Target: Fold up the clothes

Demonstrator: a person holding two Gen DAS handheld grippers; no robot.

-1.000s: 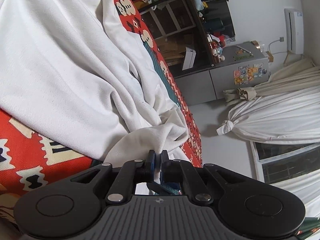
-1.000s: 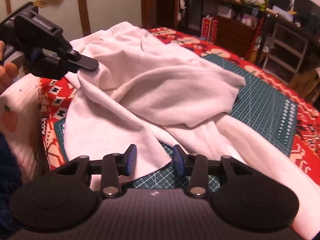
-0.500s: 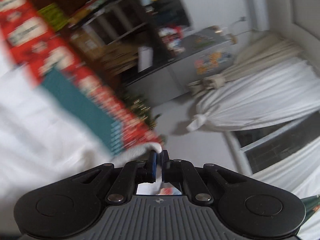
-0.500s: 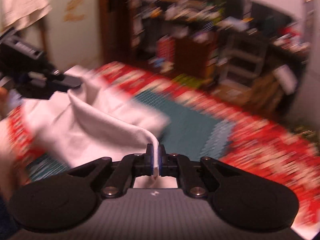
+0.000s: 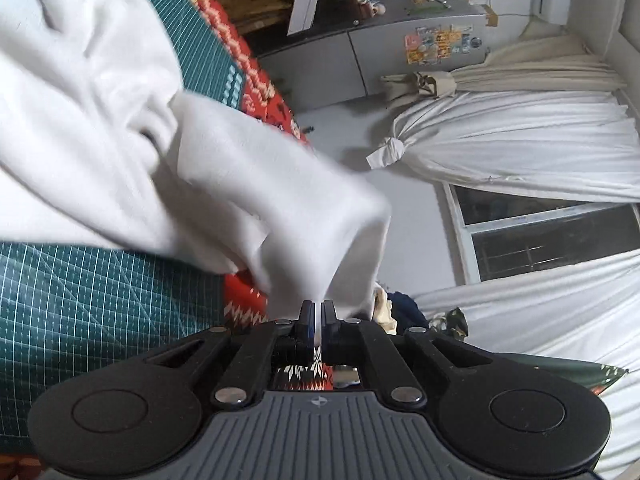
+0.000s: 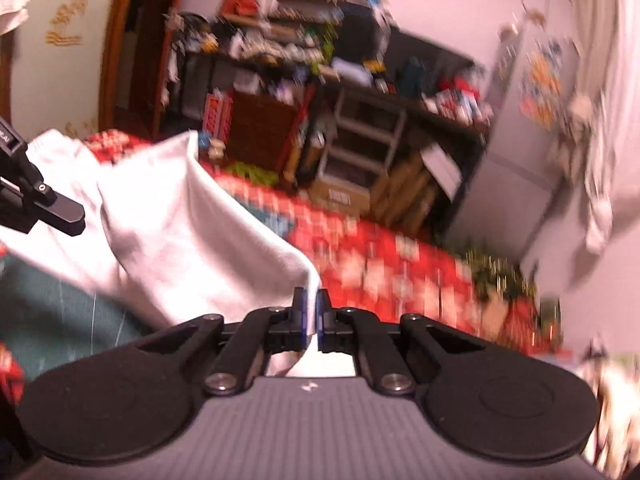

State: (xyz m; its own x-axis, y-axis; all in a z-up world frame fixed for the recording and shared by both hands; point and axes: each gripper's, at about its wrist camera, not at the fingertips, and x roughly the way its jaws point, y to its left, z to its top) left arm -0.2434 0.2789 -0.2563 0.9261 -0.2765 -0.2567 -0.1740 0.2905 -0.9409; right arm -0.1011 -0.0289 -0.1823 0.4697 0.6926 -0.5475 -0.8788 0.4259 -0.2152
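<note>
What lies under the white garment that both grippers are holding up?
Under the white garment, a green cutting mat lies on a red patterned cloth. What the draped fabric still covers cannot be seen.

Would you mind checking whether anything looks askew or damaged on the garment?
No damage shows. The white fabric garment hangs bunched and creased, pinched by the left gripper and right gripper, above the green cutting mat.

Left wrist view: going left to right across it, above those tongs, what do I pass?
Green cutting mat → white garment pinched in the tongs → tied white curtain → window.
</note>
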